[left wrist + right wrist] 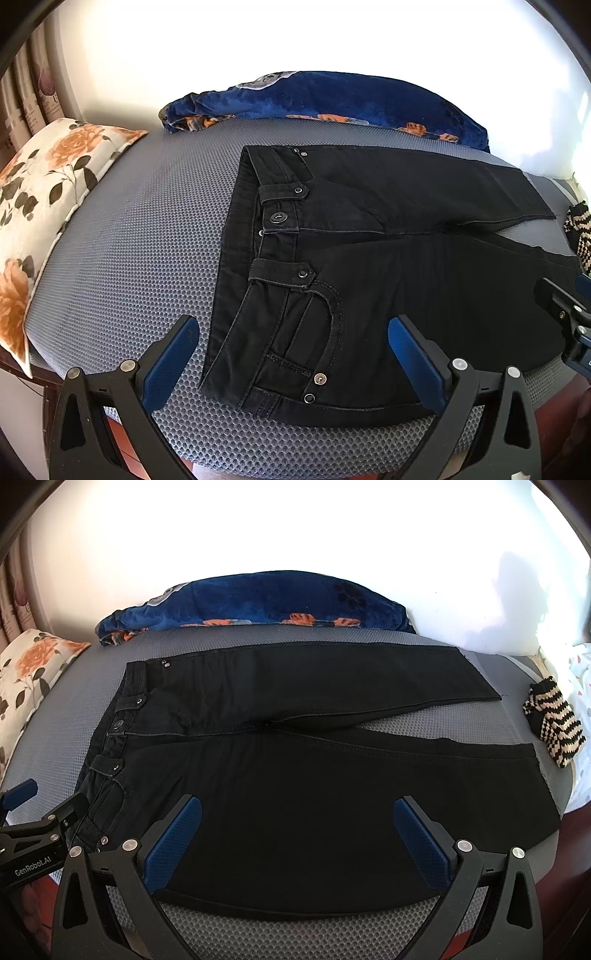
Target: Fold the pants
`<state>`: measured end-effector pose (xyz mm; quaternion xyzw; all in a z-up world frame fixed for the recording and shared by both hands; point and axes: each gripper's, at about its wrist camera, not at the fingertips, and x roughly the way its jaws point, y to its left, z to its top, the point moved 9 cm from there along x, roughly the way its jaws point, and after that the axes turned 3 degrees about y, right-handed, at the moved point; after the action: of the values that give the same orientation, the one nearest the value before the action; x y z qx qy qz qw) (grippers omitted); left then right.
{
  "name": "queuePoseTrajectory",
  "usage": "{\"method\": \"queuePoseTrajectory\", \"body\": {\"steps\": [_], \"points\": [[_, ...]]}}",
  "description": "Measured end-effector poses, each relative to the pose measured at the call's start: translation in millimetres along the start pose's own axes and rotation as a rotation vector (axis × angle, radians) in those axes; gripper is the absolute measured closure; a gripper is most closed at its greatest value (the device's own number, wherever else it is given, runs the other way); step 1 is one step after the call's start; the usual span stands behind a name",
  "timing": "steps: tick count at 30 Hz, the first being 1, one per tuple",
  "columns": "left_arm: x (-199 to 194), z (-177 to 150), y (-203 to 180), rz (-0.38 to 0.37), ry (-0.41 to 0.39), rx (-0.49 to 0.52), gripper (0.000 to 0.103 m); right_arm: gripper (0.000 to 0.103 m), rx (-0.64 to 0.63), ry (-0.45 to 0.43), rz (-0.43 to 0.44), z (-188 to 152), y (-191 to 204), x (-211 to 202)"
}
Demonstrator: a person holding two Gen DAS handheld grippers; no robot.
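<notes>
1. The left gripper (293, 338) is held low over the near edge of the bed, pointing forward across the waist end of the pants (388, 266). Its jaws are spread wide, with nothing held between them; the hip pocket and waistband corner are seen between the blue pads (171, 363).

2. The right gripper (297, 819) is held likewise at the near edge, further along the near leg. Its jaws are also spread wide and empty, with the black cloth of the near leg framed between the fingers (421, 843).

3. Each gripper is seen in the other's view: the right one at the right edge of the left wrist view, the left one at the lower left of the right wrist view.

4. The pants (295, 775) are laid flat on a grey mesh-textured mattress (66, 723), front side up. Their long axis runs left to right, with the waistband at the left and the leg hems at the right. The two legs are parted in a narrow V, the far leg angled slightly away.

5. The lettering "GenRobot.AI" (32, 866) can be read on the left gripper's body in the right wrist view.

6. A blue floral blanket (258, 602) is bunched beyond the pants, a rose-print pillow (40, 206) lies at the left, and a striped knit item (554, 727) lies near the hems.
</notes>
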<state>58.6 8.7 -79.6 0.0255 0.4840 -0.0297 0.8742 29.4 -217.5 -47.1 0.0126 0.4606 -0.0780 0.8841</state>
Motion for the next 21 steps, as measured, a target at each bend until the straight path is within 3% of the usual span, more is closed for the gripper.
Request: {"method": "queuePoseTrajectory", "body": {"steps": [21], "points": [[-0.7,2.3,-1.8,0.002,0.001,0.009,0.002,0.000,0.000,0.001,0.004,0.1,-0.8,-0.4]]}}
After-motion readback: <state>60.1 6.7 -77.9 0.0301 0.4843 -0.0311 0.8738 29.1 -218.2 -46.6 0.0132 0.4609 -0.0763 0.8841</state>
